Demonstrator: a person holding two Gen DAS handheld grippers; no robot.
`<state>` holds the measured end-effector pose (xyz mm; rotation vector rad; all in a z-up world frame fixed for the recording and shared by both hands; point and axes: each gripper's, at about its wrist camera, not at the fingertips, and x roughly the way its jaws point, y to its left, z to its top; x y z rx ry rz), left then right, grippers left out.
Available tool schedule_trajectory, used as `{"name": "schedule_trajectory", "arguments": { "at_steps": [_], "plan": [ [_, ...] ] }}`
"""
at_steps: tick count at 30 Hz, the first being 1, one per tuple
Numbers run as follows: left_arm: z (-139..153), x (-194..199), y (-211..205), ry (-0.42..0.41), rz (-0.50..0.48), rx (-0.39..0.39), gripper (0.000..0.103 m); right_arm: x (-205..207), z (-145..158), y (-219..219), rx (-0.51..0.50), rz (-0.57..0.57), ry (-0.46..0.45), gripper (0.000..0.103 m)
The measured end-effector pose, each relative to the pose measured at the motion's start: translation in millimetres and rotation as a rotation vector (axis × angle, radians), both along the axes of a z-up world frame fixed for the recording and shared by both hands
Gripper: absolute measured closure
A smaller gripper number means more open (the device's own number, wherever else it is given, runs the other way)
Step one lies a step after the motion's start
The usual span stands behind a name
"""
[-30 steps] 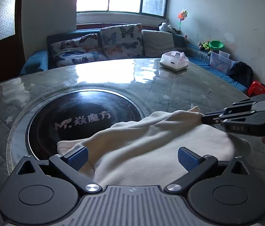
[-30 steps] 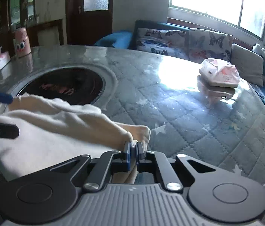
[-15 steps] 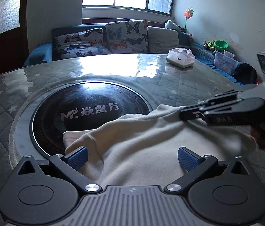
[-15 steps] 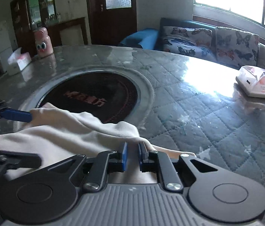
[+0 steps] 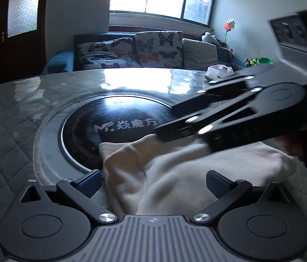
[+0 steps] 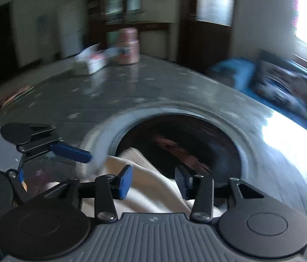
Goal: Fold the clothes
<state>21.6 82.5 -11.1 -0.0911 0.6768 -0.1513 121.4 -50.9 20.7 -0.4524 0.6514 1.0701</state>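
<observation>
A cream garment [image 5: 175, 174] is shown lying bunched on the quilted desk [image 5: 11, 135], its far edge overlapping the dark round inset [image 5: 114, 126] at the desk's centre. The left gripper [image 5: 151, 184] is seen with its fingers [image 5: 88, 182] spread wide, one on either side of the cloth; no pad is pressed against the fabric. The right gripper [image 6: 152, 182] is seen from its own blurred view with jaws that have just been opening: the fingers [image 6: 125, 181] stand apart, the cloth lies below and between them, and it is not clamped. In the left wrist view the right gripper is seen reaching across above the garment's far edge. A pink container [image 6: 128, 45] and a white box [image 6: 90, 62] stand at the desk's far side.
</observation>
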Motion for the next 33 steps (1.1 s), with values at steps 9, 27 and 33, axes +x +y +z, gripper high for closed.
{"name": "schedule_trajectory", "arguments": {
  "at_steps": [9, 27, 33],
  "plan": [
    [-4, -16, 17, 0.016, 0.032, -0.05, 0.0, 4, -22, 59, -0.189, 0.236, 0.019, 0.093],
    [8, -21, 28, -0.007, 0.018, -0.1, 0.0, 27, -1, -10, -0.001, -0.119, 0.12, 0.087],
    [20, -11, 14, -0.027, -0.045, -0.147, 0.0, 4, -12, -46, -0.005, -0.202, 0.131, 0.087]
  ]
}}
